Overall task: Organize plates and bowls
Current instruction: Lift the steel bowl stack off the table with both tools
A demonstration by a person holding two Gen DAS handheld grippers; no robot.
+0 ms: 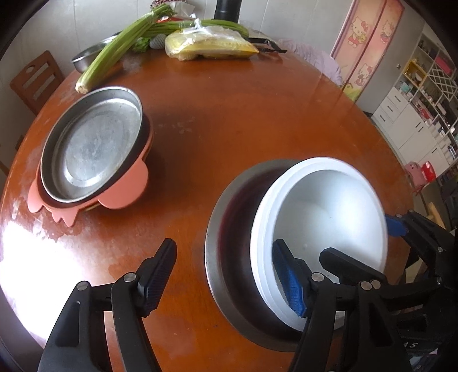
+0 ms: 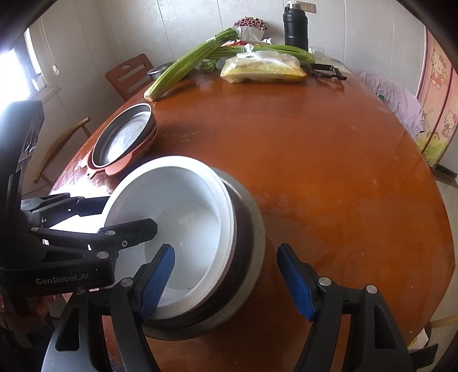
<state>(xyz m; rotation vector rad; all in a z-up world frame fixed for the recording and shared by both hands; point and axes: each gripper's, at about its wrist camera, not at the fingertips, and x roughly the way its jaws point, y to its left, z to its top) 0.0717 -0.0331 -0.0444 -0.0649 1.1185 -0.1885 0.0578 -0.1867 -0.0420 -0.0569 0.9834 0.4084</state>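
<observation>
Nesting the white bowl (image 1: 323,217) inside the steel bowl (image 1: 229,257) saves space, so you keep both grippers at its rim. Your left gripper (image 1: 226,280) stands open, one finger inside the bowl, pressing nothing. Your right gripper (image 2: 226,280) straddles both rims, also open. The plate stack (image 1: 91,148) sits well apart, leftward.

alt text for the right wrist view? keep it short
A white bowl sits nested in a metal bowl near the front of a round wooden table, with the right tongs open around their near rim. The left tongs reach in from the left. A stack of plates, celery and a black flask sit farther back.
</observation>
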